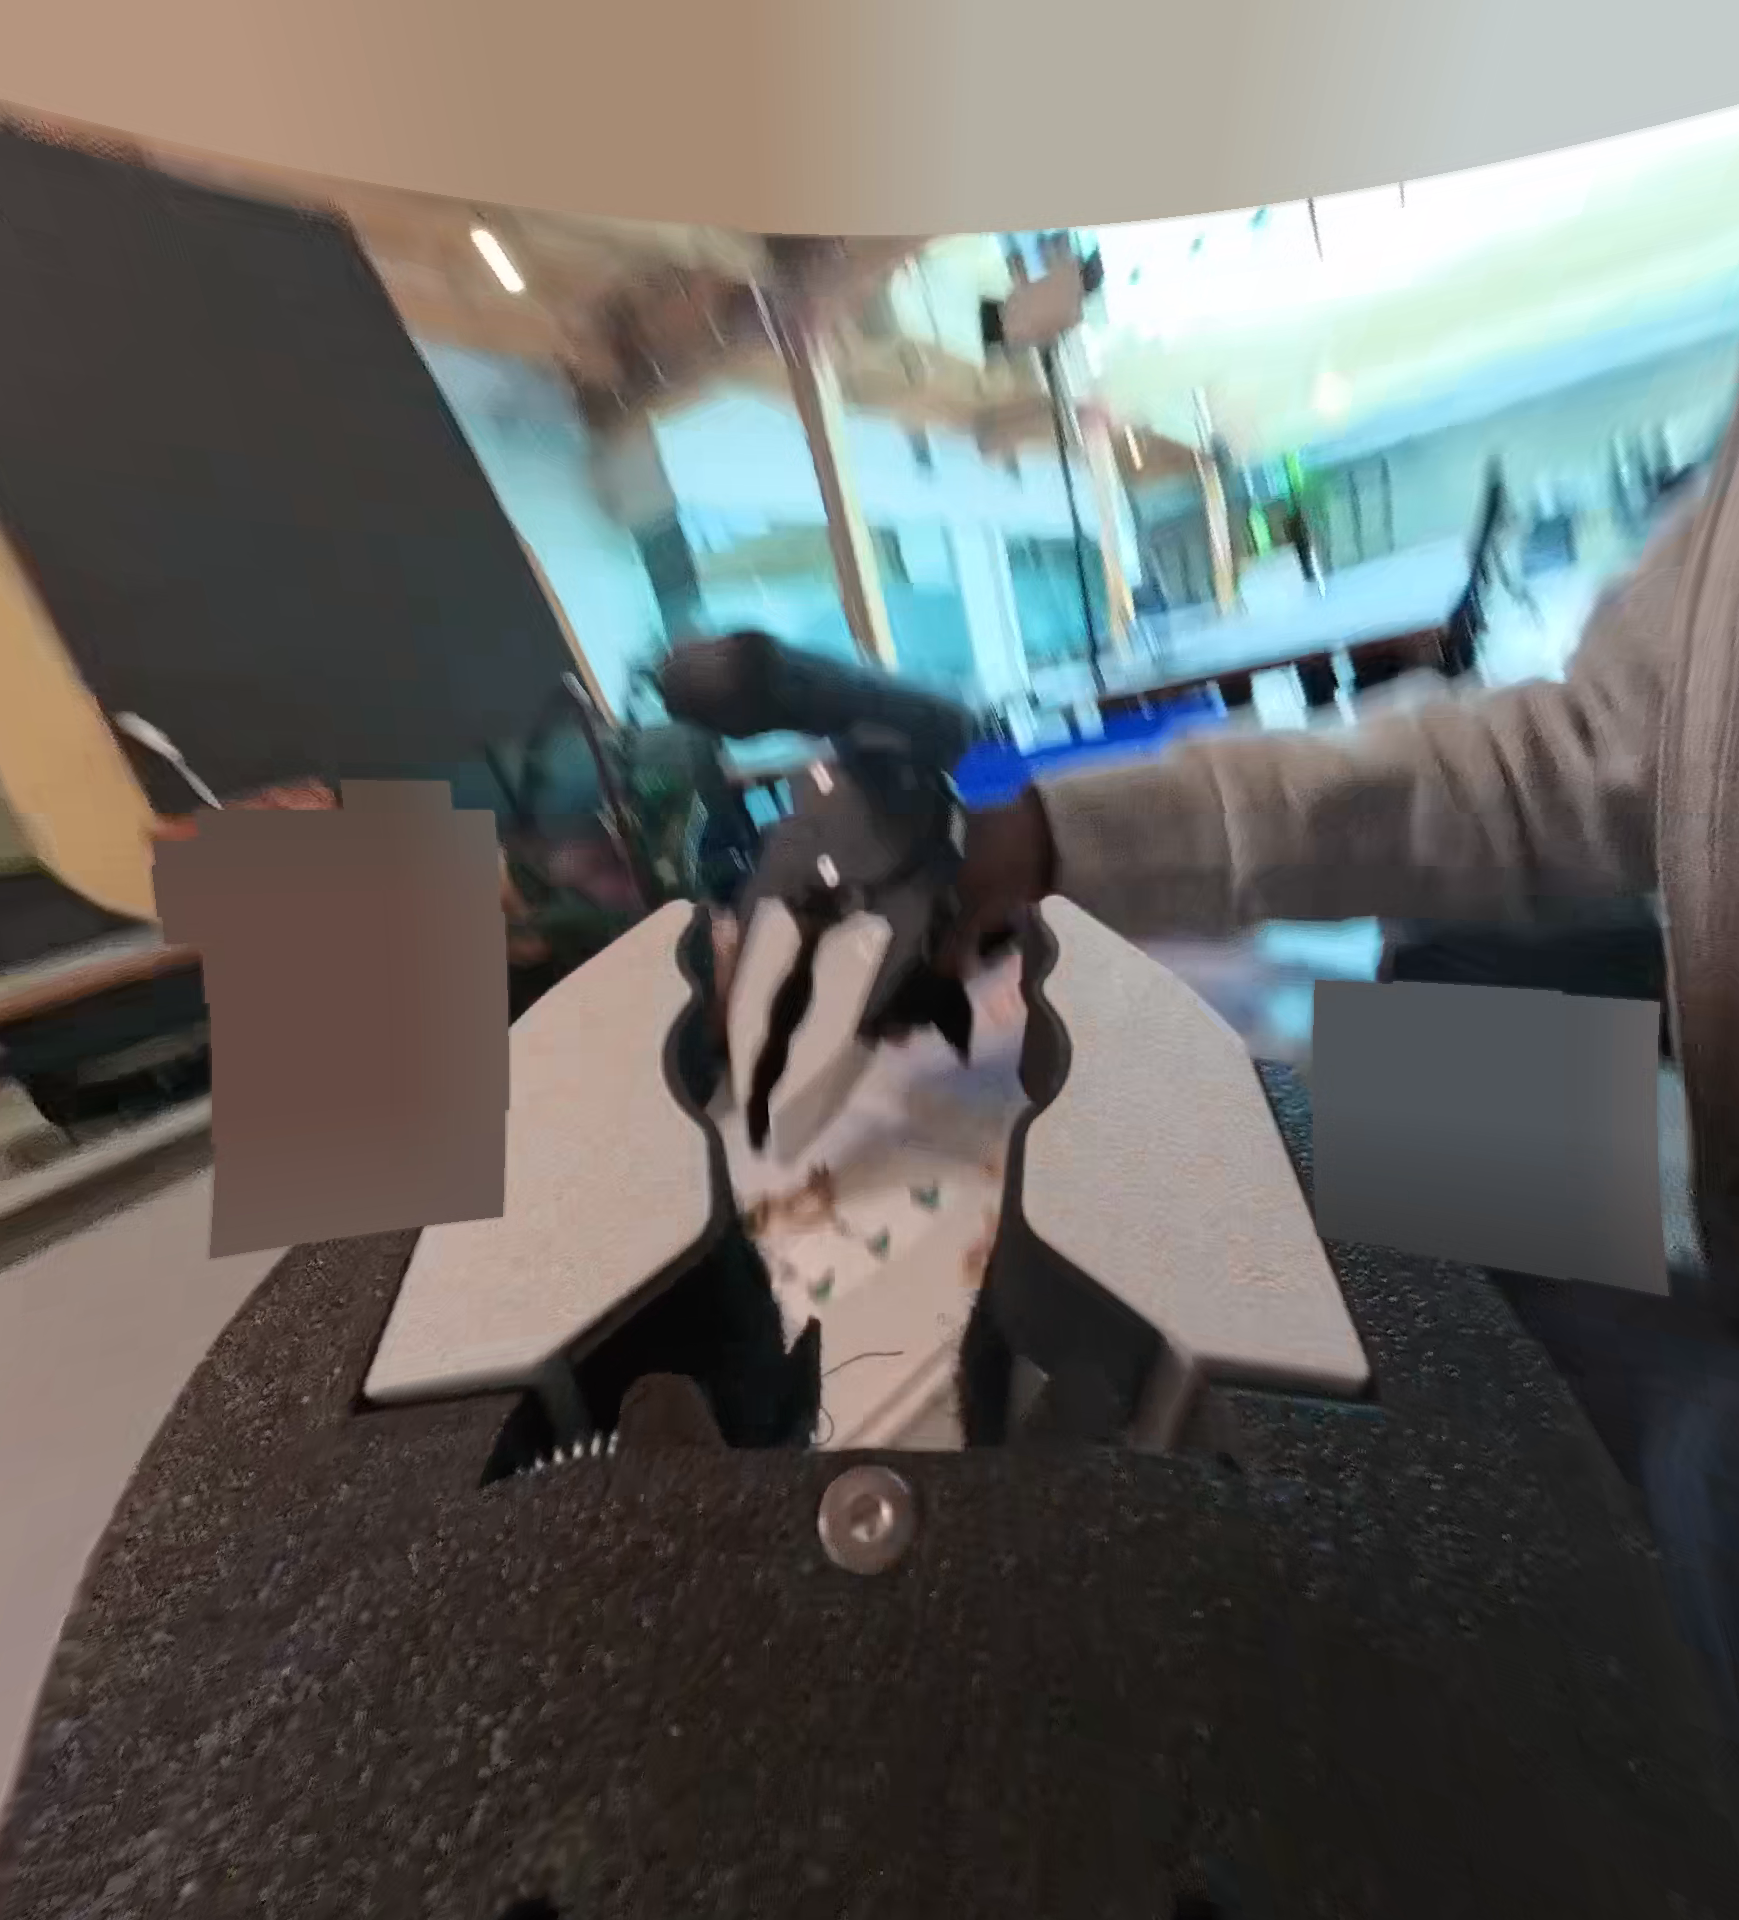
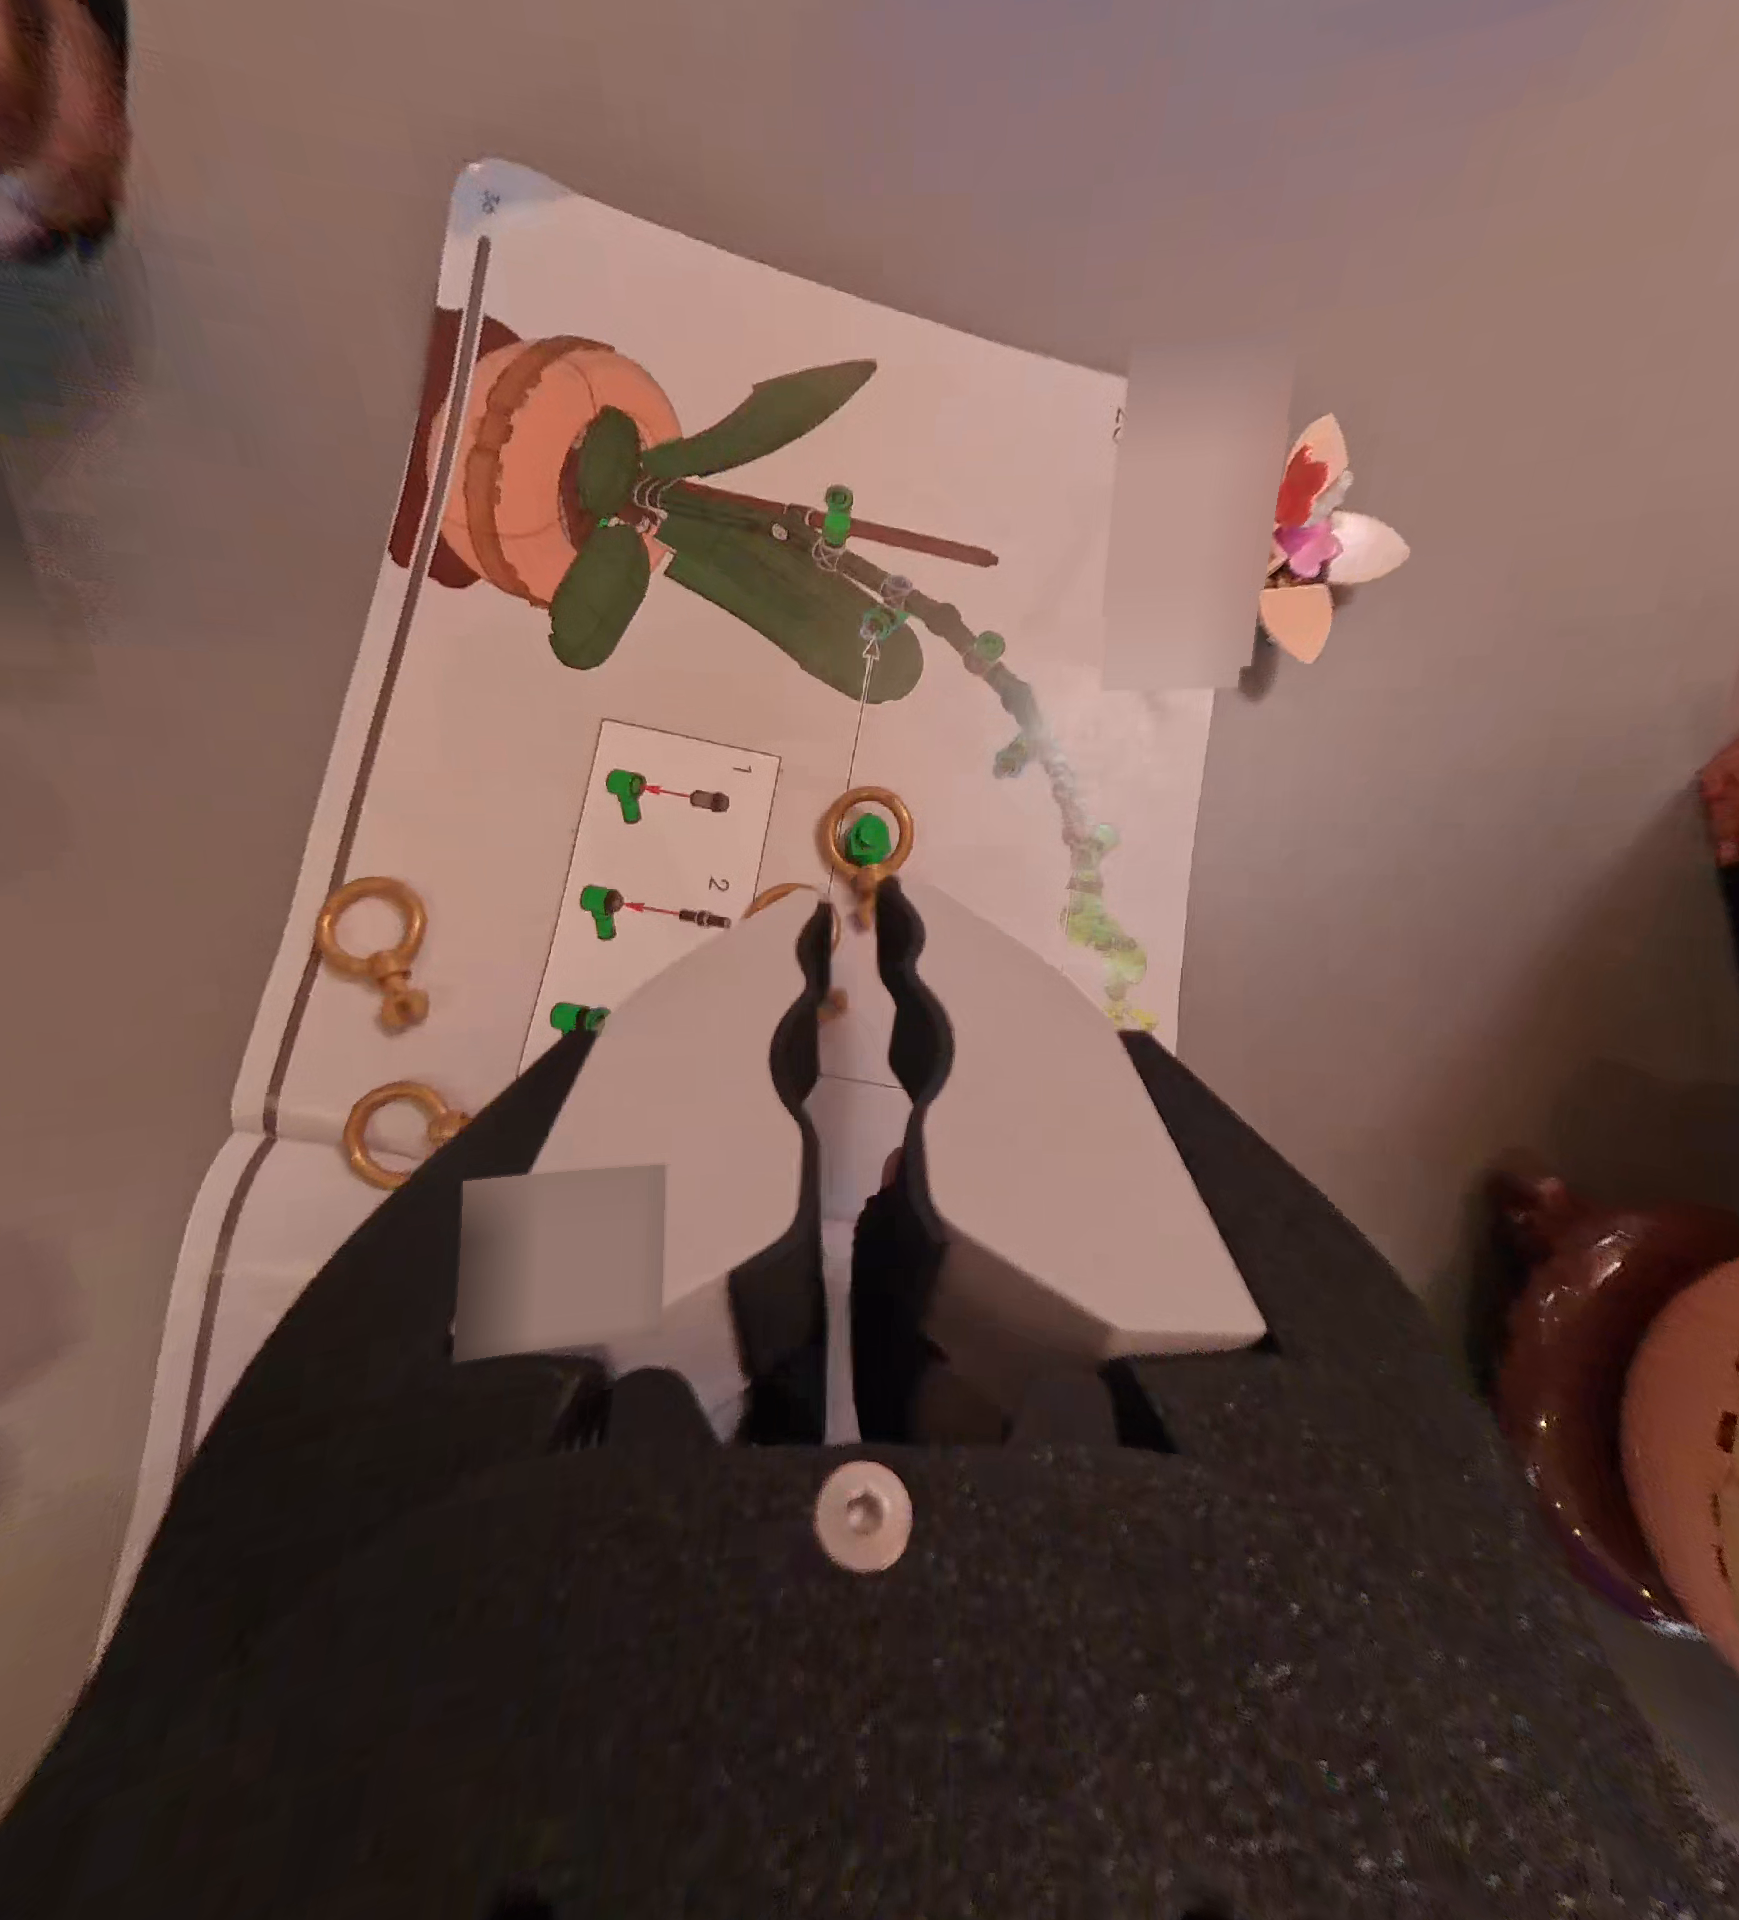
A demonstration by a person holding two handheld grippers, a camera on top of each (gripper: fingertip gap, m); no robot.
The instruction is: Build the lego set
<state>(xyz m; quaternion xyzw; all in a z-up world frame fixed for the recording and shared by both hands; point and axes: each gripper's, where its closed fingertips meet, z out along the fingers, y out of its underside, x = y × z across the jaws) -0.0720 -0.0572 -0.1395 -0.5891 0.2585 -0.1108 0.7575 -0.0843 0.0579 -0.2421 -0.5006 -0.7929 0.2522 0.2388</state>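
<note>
- The tabletop [image 2: 1364,208], pale and plain, is seen filling the right wrist view from above.
- An open instruction booklet [image 2: 1000,436] is spread across the centre of that frame, a potted plant pictured on its page.
- The left gripper [image 1: 870,935] is shown raised and wide apart, nothing between its fingers, with the blurred room beyond it.
- The right gripper [image 2: 852,914] is seen at centre frame, nearly closed over the page; whether the stem of the gold ring [image 2: 866,831] is pinched cannot be told.
- A brown and tan pot [image 2: 1675,1455] is caught at the lower right edge.
- A small flower [image 2: 1322,540] is laid at the booklet's upper right corner.
- A green piece [image 2: 865,837] is framed inside the gold ring.
- Two more gold rings [image 2: 371,930] are set at the booklet's left.
</note>
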